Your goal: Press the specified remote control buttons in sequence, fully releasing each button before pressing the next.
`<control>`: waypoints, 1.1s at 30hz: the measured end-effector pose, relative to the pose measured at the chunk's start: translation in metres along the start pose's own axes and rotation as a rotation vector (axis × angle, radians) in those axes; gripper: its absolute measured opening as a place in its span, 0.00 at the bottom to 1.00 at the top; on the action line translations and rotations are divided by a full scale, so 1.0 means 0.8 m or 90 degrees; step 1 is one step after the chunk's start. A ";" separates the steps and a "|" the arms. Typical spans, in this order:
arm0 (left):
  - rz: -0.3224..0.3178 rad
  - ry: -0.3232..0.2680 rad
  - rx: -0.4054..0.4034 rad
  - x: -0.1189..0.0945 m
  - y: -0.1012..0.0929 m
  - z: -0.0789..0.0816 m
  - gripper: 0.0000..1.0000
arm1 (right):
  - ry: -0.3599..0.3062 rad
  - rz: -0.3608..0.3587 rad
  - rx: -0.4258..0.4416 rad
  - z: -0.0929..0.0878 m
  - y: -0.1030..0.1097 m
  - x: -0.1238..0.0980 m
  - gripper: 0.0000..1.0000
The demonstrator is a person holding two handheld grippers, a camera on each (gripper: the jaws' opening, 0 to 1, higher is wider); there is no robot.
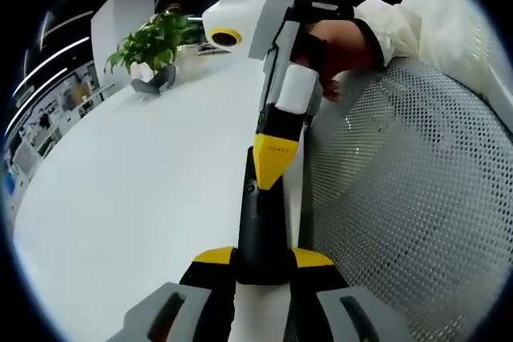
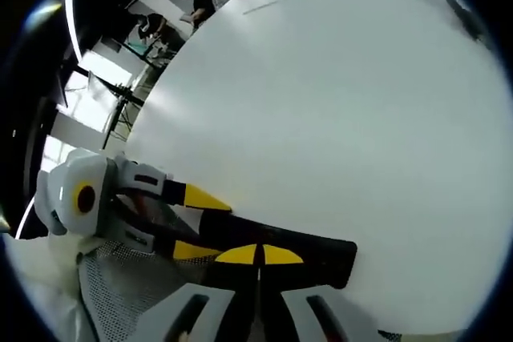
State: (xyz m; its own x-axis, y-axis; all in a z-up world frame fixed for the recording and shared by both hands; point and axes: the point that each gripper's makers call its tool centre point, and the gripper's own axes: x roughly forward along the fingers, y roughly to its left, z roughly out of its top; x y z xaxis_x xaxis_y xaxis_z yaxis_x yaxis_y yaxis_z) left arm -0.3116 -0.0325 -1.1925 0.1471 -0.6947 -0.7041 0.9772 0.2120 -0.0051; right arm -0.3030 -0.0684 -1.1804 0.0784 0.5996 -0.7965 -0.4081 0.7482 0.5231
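Your remote control looks like black plastic, smooth with a faint sheen along its edge. Worktop — plain white, smooth, matt, with soft glare in the right gripper view. Chair mesh is white perforated fabric, rough-looking. Your left hand-held gripper has yellow tips and grey plastic shells — matt. The right hand-held gripper has glossy white housing.

One remote control, two grippers, one potted plant, one table.
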 end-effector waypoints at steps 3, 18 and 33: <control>0.004 0.000 -0.003 0.000 -0.001 0.001 0.25 | -0.004 -0.013 -0.009 0.000 0.000 0.001 0.00; 0.008 0.006 -0.003 -0.003 0.001 0.001 0.27 | 0.005 -0.074 -0.108 0.000 0.000 0.002 0.00; 0.010 0.007 -0.009 -0.006 -0.003 0.000 0.24 | 0.005 -0.057 -0.111 0.001 -0.001 0.001 0.00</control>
State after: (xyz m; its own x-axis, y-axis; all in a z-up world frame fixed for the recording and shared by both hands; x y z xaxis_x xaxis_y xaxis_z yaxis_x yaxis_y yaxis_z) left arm -0.3150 -0.0292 -1.1891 0.1600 -0.6842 -0.7115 0.9725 0.2326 -0.0050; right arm -0.3021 -0.0679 -1.1814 0.1141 0.5300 -0.8403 -0.5512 0.7375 0.3902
